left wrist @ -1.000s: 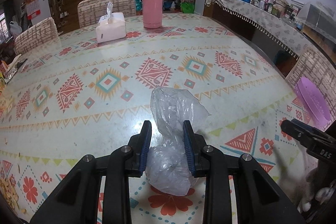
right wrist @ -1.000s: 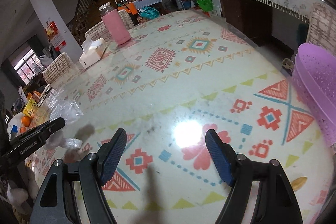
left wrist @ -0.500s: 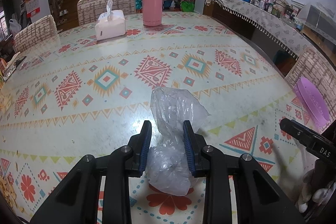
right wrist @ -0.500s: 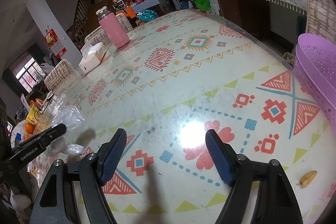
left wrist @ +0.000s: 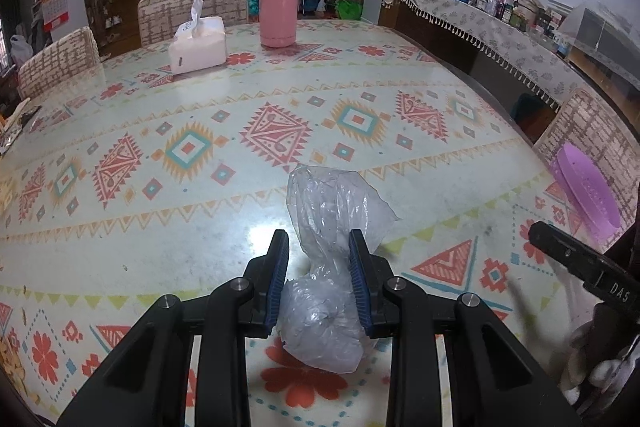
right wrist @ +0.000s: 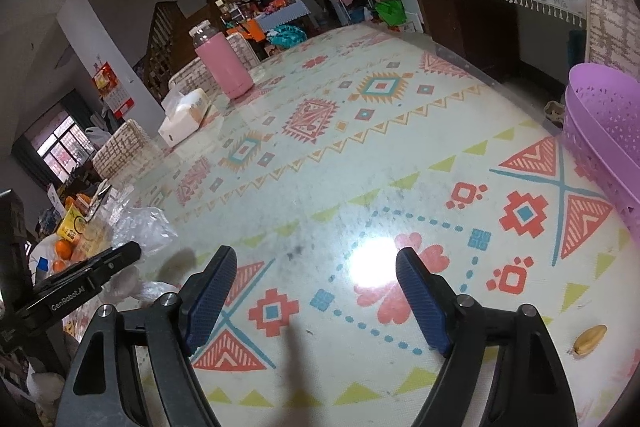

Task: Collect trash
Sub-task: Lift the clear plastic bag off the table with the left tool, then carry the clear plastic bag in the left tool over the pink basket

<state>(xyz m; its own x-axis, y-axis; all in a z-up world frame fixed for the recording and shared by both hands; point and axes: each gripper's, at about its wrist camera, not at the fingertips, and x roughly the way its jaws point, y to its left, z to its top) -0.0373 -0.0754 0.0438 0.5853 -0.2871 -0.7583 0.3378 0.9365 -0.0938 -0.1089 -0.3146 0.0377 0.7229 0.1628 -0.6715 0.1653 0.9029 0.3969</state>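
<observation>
While left gripper [left wrist: 319, 275] clamps one clear plastic bag [left wrist: 332, 267] above table [left wrist: 200, 211], right gripper [right wrist: 316, 299] hangs spread, holding nothing. One purple basket [right wrist: 604, 131] at table edge, contents not visible. One pink flask [left wrist: 279, 3], one tissue box [left wrist: 198, 45], one yellowish scrap [right wrist: 590, 339].

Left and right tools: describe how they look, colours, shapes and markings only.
The left tool and the right tool look alike: black angular linkage arms with silver round pivot screws, ending in flat fingers faced with blue textured pads. Seen from the side, the left tool's black body carries white "GenRobot.AI" lettering, and the right tool's body shows white letters "DAS". No cables or sleeves are visible.
</observation>
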